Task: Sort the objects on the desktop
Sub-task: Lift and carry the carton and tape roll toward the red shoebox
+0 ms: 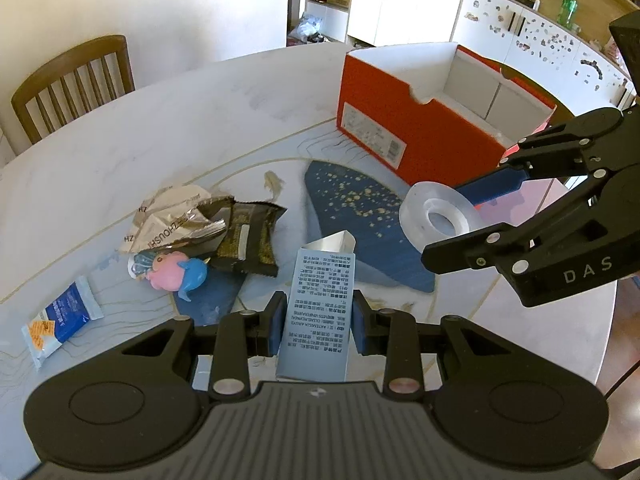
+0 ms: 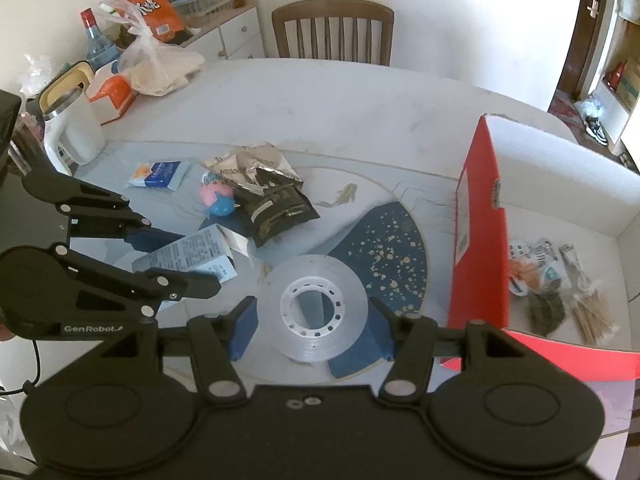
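My left gripper (image 1: 316, 324) is shut on a small grey-blue carton (image 1: 320, 312) printed with text, held above the table. That same carton (image 2: 192, 256) shows in the right wrist view with the left gripper (image 2: 188, 258) around it. My right gripper (image 2: 312, 316) is shut on a clear roll of tape (image 2: 314, 304); the tape roll (image 1: 436, 218) and right gripper (image 1: 468, 216) appear at the right of the left wrist view. An open red shoebox (image 1: 404, 128) stands behind; the red box (image 2: 478, 232) holds several small items.
On the round marble table (image 1: 160, 128) lie crumpled snack wrappers (image 1: 216, 228), a pink and blue toy (image 1: 176, 272) and a blue-white sachet (image 1: 60, 316). A white kettle (image 2: 72, 128), bags and a carton crowd the far left edge. A wooden chair (image 2: 332, 32) stands behind.
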`<state>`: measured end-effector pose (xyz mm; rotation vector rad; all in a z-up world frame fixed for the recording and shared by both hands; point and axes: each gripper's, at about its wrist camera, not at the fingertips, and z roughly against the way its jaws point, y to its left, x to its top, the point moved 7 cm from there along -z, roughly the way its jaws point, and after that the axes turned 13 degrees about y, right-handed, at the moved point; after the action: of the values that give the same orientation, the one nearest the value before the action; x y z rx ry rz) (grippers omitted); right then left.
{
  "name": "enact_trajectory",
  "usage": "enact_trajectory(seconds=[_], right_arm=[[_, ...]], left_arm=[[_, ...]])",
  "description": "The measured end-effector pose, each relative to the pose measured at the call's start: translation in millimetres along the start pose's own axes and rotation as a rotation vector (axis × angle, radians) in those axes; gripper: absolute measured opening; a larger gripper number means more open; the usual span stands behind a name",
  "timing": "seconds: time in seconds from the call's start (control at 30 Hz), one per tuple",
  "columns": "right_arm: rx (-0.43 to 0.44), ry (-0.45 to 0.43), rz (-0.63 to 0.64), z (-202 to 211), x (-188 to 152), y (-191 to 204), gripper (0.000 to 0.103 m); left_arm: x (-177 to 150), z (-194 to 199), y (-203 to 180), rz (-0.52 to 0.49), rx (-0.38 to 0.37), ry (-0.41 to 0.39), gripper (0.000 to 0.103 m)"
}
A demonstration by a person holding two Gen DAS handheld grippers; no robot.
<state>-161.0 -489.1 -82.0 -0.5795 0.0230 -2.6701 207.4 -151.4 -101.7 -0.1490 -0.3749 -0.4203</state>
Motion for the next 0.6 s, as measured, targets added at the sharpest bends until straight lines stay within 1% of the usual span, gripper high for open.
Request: enact_trajectory(seconds=[0.17, 0.43, 0.6], right_arm=[[-0.016, -0.008, 0.002, 13, -4, -5, 0.058], [-0.008, -0.025, -0.03, 38, -10, -24, 0.058], [-0.02, -0.047, -0.04, 53, -14, -42, 0.058]], left_arm=[[8, 10, -13, 0.001, -0.005, -0.01, 0.032], [24, 27, -37, -0.01, -0.01, -0.029, 0.032], [40, 40, -57, -0.033, -0.018, -0.073, 0.032]])
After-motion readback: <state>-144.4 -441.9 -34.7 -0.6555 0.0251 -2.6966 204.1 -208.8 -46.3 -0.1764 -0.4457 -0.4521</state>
